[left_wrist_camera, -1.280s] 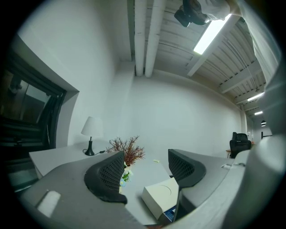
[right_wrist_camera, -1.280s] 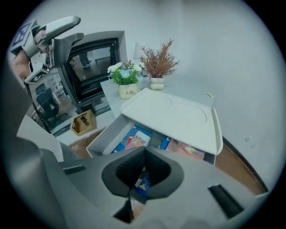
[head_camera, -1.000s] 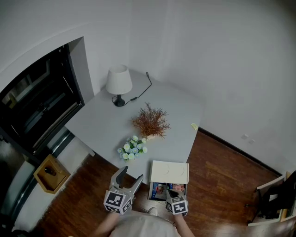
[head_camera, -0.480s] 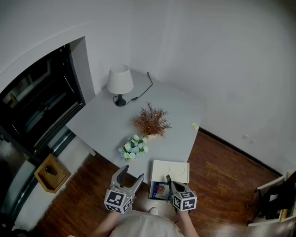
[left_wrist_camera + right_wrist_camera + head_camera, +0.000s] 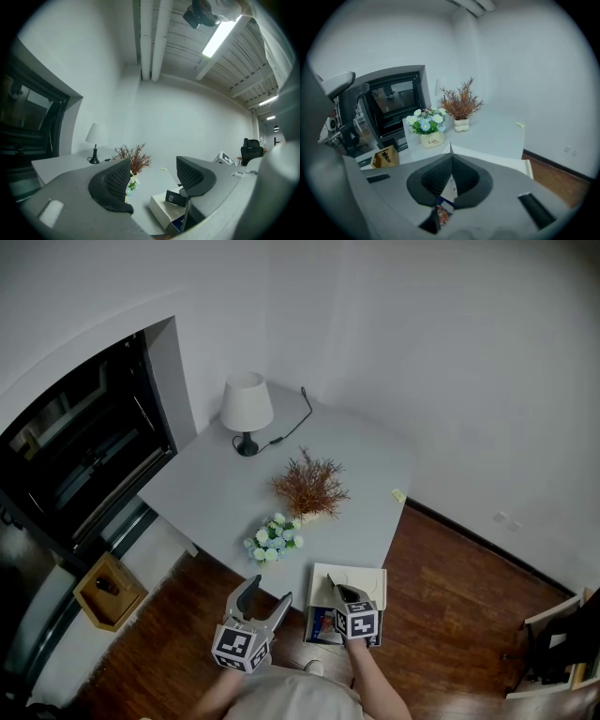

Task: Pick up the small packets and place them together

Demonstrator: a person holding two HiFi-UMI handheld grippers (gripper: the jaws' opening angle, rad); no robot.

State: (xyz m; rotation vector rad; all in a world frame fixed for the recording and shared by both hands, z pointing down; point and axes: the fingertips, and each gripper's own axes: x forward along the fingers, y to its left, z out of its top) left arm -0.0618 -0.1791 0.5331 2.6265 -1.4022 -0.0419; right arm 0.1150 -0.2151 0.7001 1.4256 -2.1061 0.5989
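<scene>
My right gripper (image 5: 335, 587) hangs over the white box (image 5: 367, 579) by the table's near edge. In the right gripper view its jaws (image 5: 449, 183) are shut on a small white and blue packet (image 5: 448, 189), whose thin top edge sticks up past the pads. More colourful packets (image 5: 322, 625) lie in the open part of the box below it. My left gripper (image 5: 263, 596) is to the left of the box, over the wooden floor, and its jaws (image 5: 152, 180) stand open with nothing between them. A small yellow packet (image 5: 397, 495) lies at the table's right edge.
On the grey table (image 5: 216, 488) stand a white lamp (image 5: 247, 409) with its cord, a brown dried plant (image 5: 308, 487) and a pot of blue and white flowers (image 5: 272, 542). A dark window (image 5: 75, 451) is on the left, with a wooden box (image 5: 108, 592) on the floor below.
My right gripper has swung out to the right and then forward and up over the box's white lid, jaws staying shut. The left gripper has barely moved.
</scene>
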